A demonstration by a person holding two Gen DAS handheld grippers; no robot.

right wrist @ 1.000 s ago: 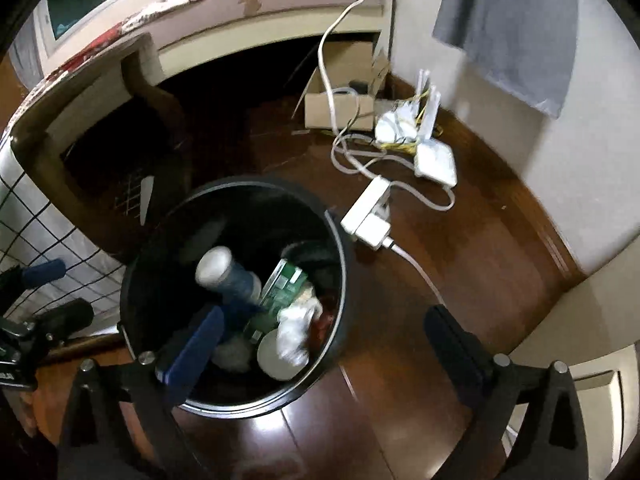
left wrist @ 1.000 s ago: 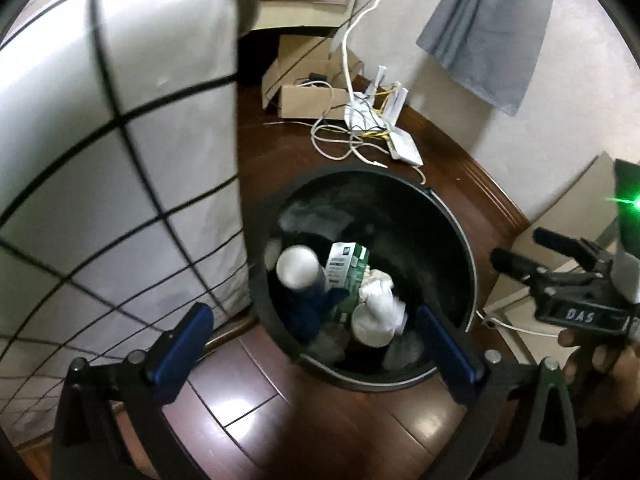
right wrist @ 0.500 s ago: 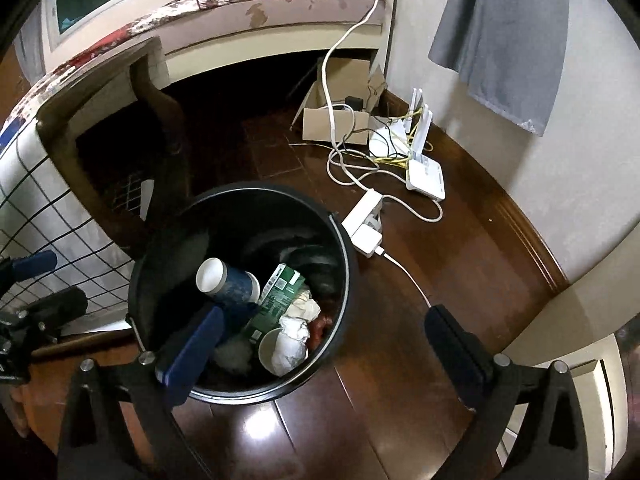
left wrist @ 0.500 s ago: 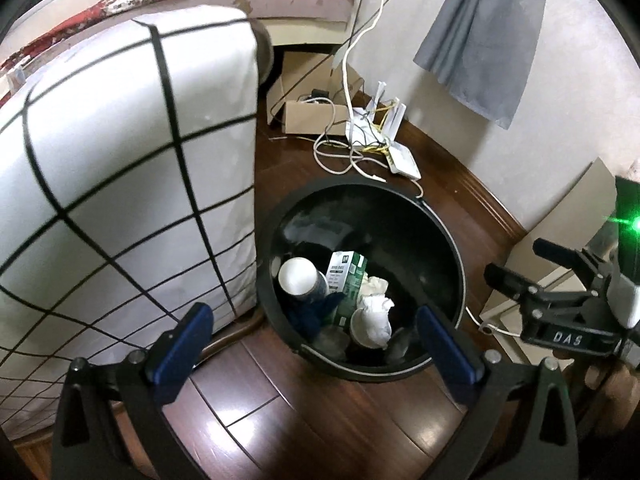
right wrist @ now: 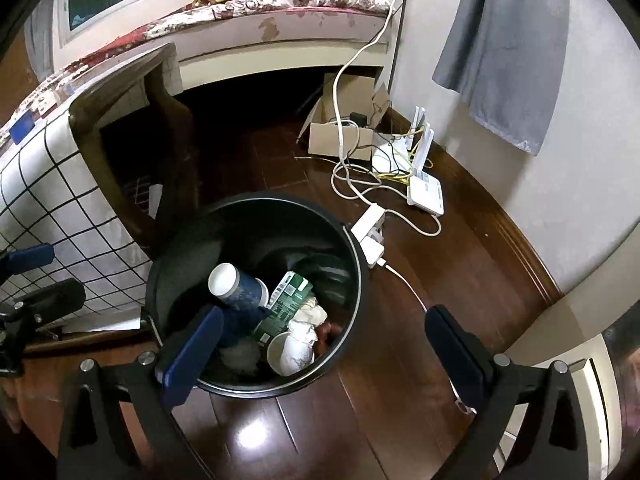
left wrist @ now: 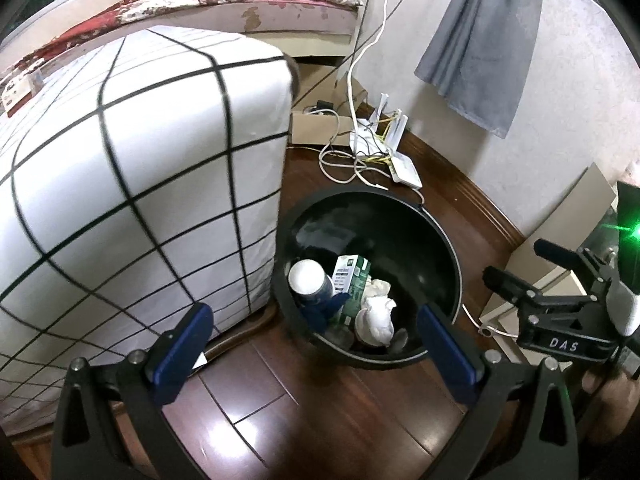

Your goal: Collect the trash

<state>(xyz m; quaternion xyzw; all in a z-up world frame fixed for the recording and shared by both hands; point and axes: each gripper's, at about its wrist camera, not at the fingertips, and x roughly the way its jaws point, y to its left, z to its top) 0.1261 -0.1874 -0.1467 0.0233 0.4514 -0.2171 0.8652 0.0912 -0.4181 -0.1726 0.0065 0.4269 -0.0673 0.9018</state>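
Observation:
A black round trash bin [left wrist: 440,232] [right wrist: 352,248] stands on the dark wood floor. Inside lie a blue paper cup [left wrist: 310,282] [right wrist: 240,286], a green carton [left wrist: 352,276] [right wrist: 286,306] and crumpled white tissue [left wrist: 378,312] [right wrist: 300,338]. My left gripper [left wrist: 316,348] is open and empty, above the bin's near rim. My right gripper [right wrist: 324,348] is open and empty, above the bin's near right side; it also shows in the left wrist view [left wrist: 516,268].
A table with a white black-grid cloth [left wrist: 132,184] [right wrist: 52,208] stands left of the bin. A power strip [right wrist: 370,236], a white router [right wrist: 426,196], cables and a cardboard box [right wrist: 340,136] lie behind. A grey cloth [left wrist: 484,40] hangs on the wall.
Both grippers have risen and drawn back from the bin, which looks smaller and lower in both views. The trash in the bin has not moved.

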